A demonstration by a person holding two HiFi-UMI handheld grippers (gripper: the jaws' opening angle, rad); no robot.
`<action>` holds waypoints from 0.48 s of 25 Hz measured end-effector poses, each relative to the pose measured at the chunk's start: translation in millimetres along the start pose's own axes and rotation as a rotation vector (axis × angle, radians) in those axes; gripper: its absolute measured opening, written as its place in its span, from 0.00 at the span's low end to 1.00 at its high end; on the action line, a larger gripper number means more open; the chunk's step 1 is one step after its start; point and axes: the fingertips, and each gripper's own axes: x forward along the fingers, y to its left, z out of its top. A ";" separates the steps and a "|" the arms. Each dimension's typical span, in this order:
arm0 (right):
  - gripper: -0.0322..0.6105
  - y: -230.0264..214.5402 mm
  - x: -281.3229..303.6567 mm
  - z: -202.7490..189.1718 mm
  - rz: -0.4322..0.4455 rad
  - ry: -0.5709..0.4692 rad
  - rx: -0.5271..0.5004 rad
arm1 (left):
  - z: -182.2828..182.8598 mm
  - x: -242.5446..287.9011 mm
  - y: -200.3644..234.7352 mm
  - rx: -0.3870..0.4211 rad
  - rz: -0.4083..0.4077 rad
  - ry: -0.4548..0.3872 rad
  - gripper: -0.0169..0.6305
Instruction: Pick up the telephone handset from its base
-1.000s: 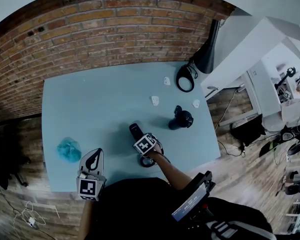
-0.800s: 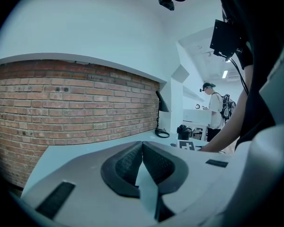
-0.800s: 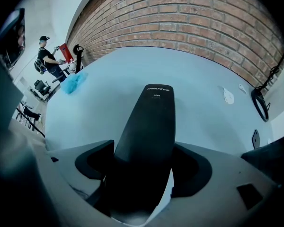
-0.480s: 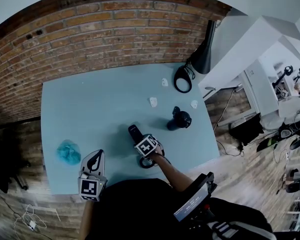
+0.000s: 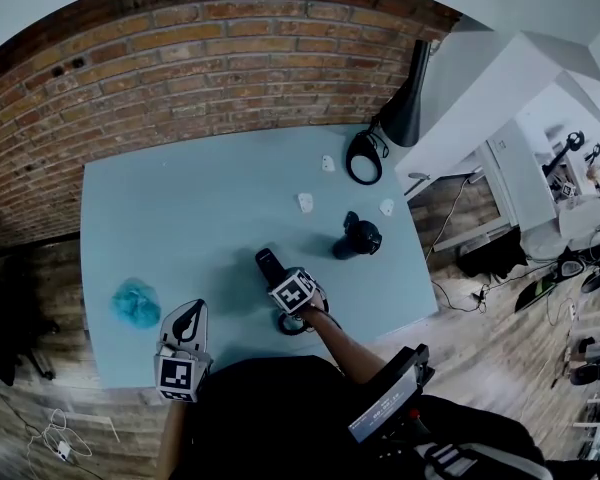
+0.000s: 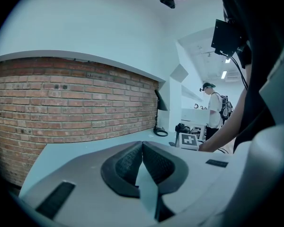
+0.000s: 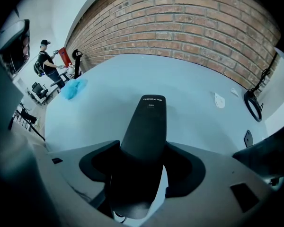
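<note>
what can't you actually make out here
base: head view, mostly under the right gripper; right gripper view, behind the handset, on which the jaws have just been closing
white bits: head view, too small to name
blue thing: head view, too small to identify
handset's print: right gripper view, too small to read

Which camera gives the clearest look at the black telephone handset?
The right gripper view: the black telephone handset fills its centre, between the right gripper's jaws, which have just been closing on it. The head view shows only its far end, small, beyond the gripper's marker cube. The left gripper view shows nothing recognisable of it.
</note>
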 end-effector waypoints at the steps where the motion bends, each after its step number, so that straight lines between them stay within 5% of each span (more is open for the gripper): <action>1: 0.50 -0.5 -0.7 0.1 0.000 -0.002 0.002 | 0.0 0.7 -0.2 0.001 -0.001 0.001 0.05; 12: 0.48 -1.0 -9.3 -4.6 0.003 -0.009 0.030 | -1.8 5.3 -8.9 0.006 -0.035 0.005 0.05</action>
